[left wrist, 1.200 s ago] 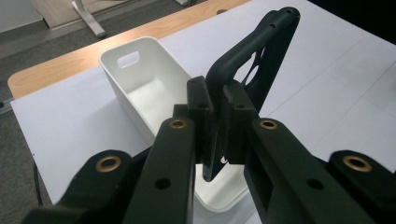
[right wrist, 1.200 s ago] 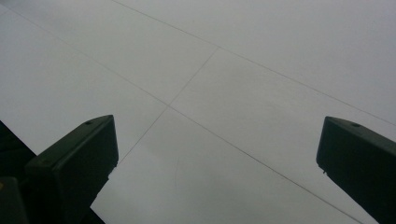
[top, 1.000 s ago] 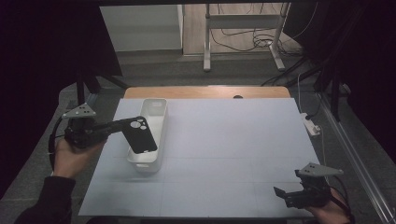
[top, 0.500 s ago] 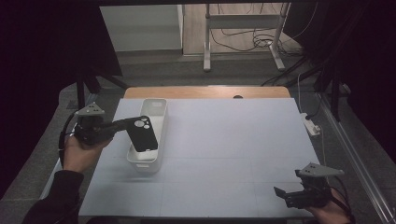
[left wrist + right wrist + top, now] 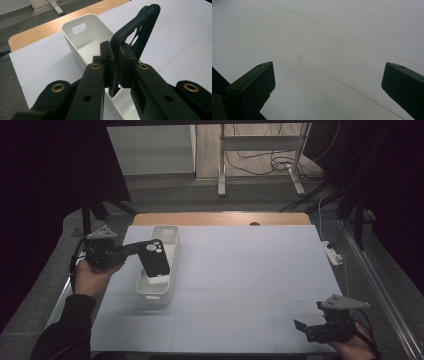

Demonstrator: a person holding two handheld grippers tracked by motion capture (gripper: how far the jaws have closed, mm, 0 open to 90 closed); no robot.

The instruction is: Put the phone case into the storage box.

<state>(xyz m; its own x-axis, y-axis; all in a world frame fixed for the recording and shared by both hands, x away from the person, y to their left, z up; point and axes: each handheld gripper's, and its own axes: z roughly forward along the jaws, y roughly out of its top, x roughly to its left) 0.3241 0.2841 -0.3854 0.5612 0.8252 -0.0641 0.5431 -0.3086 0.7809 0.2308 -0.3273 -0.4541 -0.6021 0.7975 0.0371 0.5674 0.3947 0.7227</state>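
1. White bin [image 5: 159,265] at left holds nothing I can see.
2. Left gripper [image 5: 115,65] clamps a black phone case [image 5: 136,37] above it, lifted higher than before.
3. Right gripper [image 5: 306,329] gapes wide, near right.

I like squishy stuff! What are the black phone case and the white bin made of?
The phone case looks like soft matte rubber or silicone: dull black, rounded edges, no shine. I can't tell squishiness for sure. The left gripper pinches its edge above the bin, which looks like smooth hard plastic: thin, even white walls, a moulded handle slot and a slight sheen.
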